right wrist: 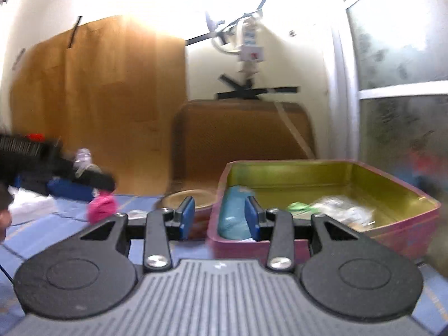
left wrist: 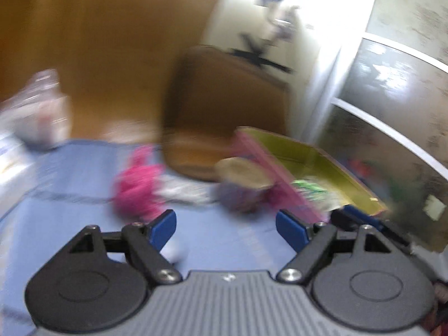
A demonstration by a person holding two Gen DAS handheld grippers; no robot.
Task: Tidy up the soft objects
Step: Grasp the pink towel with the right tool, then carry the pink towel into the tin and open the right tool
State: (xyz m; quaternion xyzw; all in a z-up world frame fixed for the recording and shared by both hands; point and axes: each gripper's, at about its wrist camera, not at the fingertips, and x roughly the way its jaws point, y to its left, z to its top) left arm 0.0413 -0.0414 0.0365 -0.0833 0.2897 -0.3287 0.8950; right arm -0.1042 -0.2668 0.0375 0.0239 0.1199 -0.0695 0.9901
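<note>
A: What's the step? Start with the biggest thing.

B: The pink tin (right wrist: pixel 322 232) with the gold-green inside sits on the blue cover (left wrist: pixel 84 173), already holding a teal soft bundle (right wrist: pixel 233 215) at its nine-o'clock end and crumpled green-and-white pieces (right wrist: pixel 330 210) toward three o'clock. My judgement: a fetch is in hand. The pink soft object (left wrist: pixel 137 187) lies outside the tin, at about eleven o'clock from the left gripper (left wrist: pixel 225 228), whose jaws are spread wide with nothing between them.

A: And the right gripper (right wrist: pixel 219 218)?

B: Jaws partly apart, hovering over the tin's near rim; I see nothing pinched.

A: Next move?

B: Probably straddling the pink piece, then closing gently.

A: Any writing?

B: None legible; the views are too blurred.
</note>
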